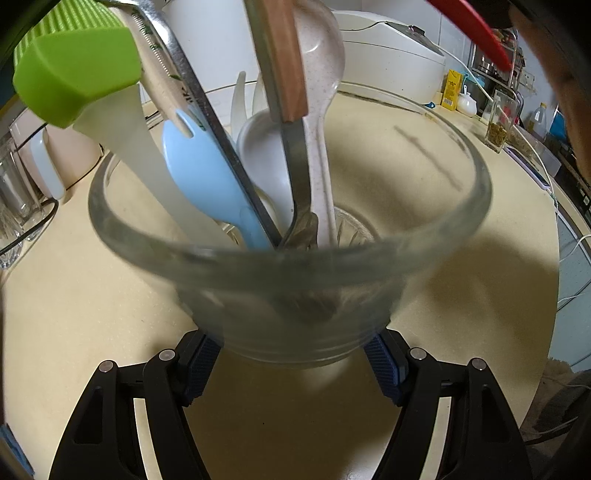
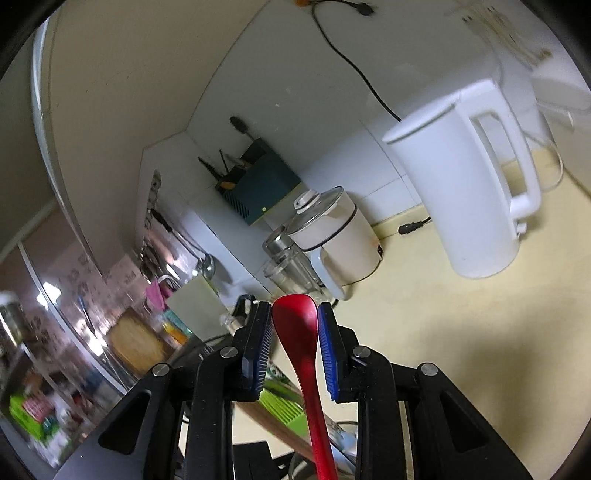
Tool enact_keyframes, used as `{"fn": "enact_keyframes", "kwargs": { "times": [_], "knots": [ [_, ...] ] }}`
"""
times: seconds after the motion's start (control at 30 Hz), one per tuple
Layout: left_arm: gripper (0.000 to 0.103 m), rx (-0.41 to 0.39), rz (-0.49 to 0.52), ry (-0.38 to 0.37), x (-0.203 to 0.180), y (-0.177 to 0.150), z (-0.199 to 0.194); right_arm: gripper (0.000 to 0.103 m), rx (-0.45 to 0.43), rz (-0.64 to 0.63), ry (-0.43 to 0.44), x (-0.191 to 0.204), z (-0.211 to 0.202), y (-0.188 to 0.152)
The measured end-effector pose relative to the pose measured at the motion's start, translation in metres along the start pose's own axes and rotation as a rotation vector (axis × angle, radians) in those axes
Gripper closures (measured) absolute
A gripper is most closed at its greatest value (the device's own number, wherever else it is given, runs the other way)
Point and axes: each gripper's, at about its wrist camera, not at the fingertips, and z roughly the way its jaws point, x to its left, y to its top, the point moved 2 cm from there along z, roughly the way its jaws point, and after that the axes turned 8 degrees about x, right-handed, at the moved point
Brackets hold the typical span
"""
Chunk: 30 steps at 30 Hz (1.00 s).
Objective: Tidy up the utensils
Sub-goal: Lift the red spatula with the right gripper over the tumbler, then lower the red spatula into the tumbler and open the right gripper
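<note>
Cream countertop (image 2: 480, 332) under white tiled wall (image 2: 295, 92); white kettle (image 2: 465, 184) beside small cooker (image 2: 343, 240).

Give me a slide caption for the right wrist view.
Right gripper clamps a red spoon by its bowl, above the counter near a white kettle.

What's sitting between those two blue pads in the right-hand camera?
A red spoon: its bowl sits between the right gripper's blue pads, handle running down out of frame. The right wrist view shows it.

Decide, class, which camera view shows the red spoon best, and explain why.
The right wrist view: the red spoon fills the centre, its bowl clamped between the right gripper's blue pads. The left wrist view catches only a red sliver at the top edge.
</note>
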Motion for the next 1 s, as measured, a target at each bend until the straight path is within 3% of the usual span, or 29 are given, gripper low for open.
{"fn": "enact_keyframes", "kwargs": {
  "times": [0.2,0.4,1.0],
  "knots": [
    [0.026,0.000,0.000,0.001,0.000,-0.001,-0.001,0.078,-0.052,0.014,0.054,-0.004,0.008,0.001],
    [0.026,-0.002,0.006,0.004,-0.001,-0.001,-0.001,0.078,-0.083,-0.049,0.062,0.000,0.010,-0.010],
    [0.026,-0.002,0.009,0.002,-0.002,-0.001,0.001,0.078,-0.077,-0.092,0.024,-0.015,0.011,-0.030]
  ]
}}
